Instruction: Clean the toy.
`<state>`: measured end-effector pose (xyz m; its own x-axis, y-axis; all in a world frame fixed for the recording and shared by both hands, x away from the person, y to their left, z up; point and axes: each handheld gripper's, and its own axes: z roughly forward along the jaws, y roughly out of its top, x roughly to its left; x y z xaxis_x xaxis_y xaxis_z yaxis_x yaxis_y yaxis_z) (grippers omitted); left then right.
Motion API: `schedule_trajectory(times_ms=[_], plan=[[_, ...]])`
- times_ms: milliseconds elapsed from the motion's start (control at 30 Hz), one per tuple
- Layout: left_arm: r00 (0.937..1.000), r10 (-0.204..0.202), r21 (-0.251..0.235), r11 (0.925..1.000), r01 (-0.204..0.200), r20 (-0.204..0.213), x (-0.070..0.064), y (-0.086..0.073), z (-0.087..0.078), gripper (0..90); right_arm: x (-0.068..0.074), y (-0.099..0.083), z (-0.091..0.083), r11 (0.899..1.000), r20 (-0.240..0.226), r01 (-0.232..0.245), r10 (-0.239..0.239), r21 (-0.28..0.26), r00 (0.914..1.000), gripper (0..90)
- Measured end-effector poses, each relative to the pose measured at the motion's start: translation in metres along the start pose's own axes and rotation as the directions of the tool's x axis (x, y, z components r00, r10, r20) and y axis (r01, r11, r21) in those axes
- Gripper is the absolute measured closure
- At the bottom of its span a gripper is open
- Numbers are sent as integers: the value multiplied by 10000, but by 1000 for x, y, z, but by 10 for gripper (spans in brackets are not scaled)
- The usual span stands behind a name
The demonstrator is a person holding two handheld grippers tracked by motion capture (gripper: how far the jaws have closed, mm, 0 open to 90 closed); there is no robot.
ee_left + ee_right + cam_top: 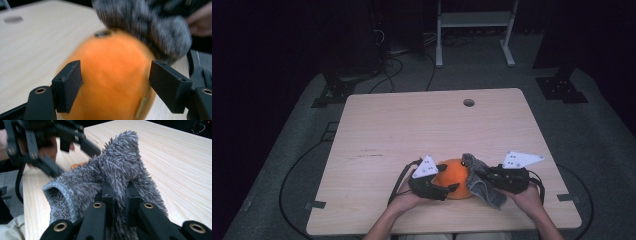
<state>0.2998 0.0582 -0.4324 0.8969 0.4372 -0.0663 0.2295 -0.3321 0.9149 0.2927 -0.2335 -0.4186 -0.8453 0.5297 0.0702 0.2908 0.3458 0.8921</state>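
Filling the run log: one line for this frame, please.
left gripper: jaws either side of round orange ball, contact unclear | right gripper: shut on grey fluffy cloth | cloth against ball | pale wooden table

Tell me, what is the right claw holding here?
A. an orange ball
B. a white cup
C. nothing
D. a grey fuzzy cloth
D: in the right gripper view, the right claw has its jaws pinched shut on a fold of the grey fuzzy cloth, while the orange round thing sits between the left claw's jaws.
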Motion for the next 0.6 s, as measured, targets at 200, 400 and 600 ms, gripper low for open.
schedule_trajectory(times_ms=[200,400,600], plan=[[9990,-180,400,9990,196,-413,3,-4,11,273,-2,-2,-1,9998,-104,-189,189,-40,9998,810],[9987,229,567,9982,-203,-449,-6,-7,14,290,19,14,-8,9990,-536,377,-389,-219,9978,810],[9987,361,657,9973,-336,-367,-9,-9,14,318,14,5,2,9998,-139,175,-174,111,9998,810]])
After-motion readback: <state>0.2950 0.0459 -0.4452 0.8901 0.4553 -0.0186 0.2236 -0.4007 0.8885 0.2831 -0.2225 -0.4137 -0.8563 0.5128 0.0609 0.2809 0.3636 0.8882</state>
